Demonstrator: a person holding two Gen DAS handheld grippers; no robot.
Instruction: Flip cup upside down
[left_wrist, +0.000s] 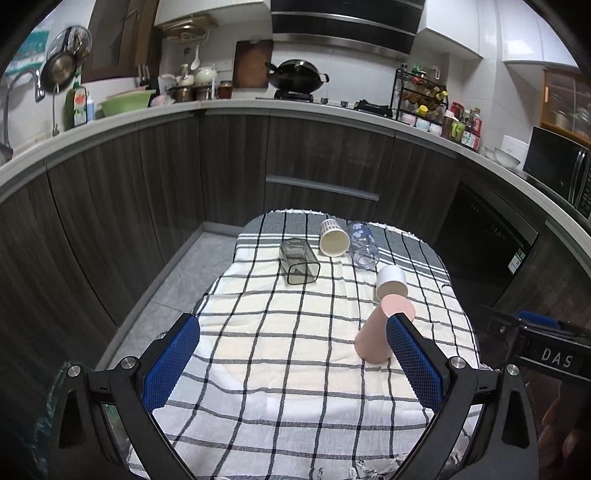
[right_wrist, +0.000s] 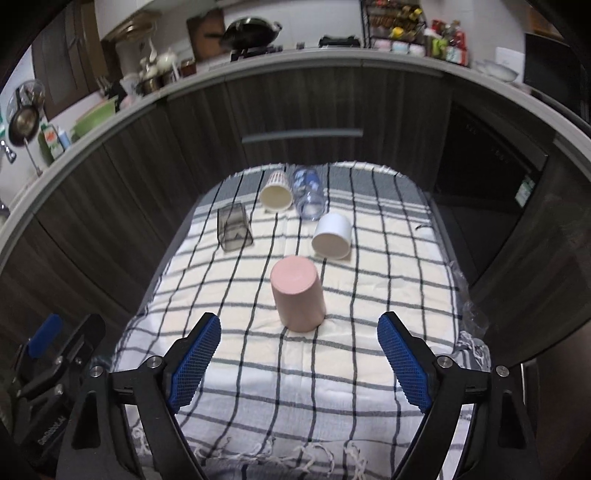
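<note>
Straight ahead of the right gripper (right_wrist: 298, 350), between its wide-spread blue pads and a little beyond them, the pink cup (right_wrist: 297, 298) stands mouth-down on the checked cloth (right_wrist: 258, 387) that covers the tabletop, its flat base facing up. Nothing touches it; both pads are well clear of its sides. The left gripper (left_wrist: 293, 345) hovers off to the left of that one, also spread wide and holding nothing, with the pink cup (left_wrist: 382, 329) showing just past its right pad. Beyond the pink cup, a white cup (right_wrist: 332, 236) lies tipped on its side. Farther off still, near the far edge of the cloth, lie a cream paper cup (right_wrist: 277, 194) with its mouth toward the grippers, a clear bottle (right_wrist: 308, 197) touching it on the right, and a dark see-through square container (right_wrist: 233, 230) to the left.
</note>
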